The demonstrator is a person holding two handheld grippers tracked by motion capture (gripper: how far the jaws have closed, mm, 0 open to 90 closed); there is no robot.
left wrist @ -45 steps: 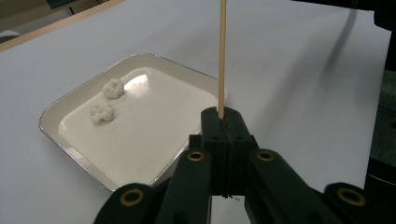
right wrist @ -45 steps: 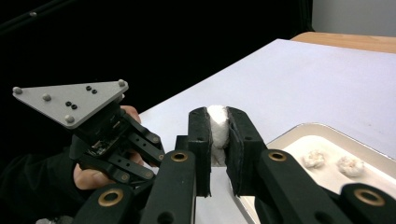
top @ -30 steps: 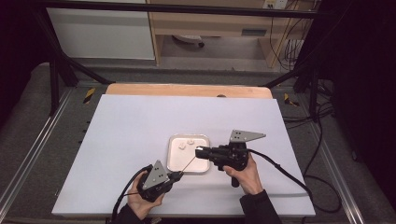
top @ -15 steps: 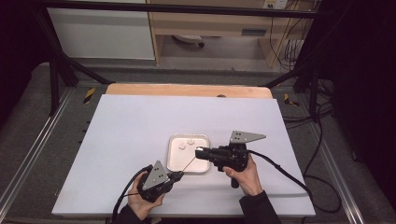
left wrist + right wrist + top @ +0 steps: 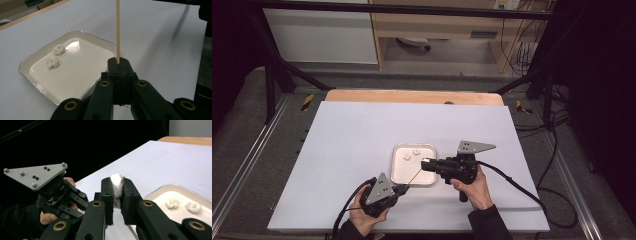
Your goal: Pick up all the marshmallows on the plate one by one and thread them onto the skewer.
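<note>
Right gripper view, at centre frame: a white marshmallow (image 5: 116,185) is clamped between the right gripper (image 5: 117,195) jaws, a skewer tip poking out of its top. Left gripper view has the left gripper (image 5: 121,75) clenched on a wooden skewer (image 5: 117,30) rising to the top edge. At left, a white tray (image 5: 32,61) holds two more pieces (image 5: 55,56) on the white table (image 5: 362,130).
</note>
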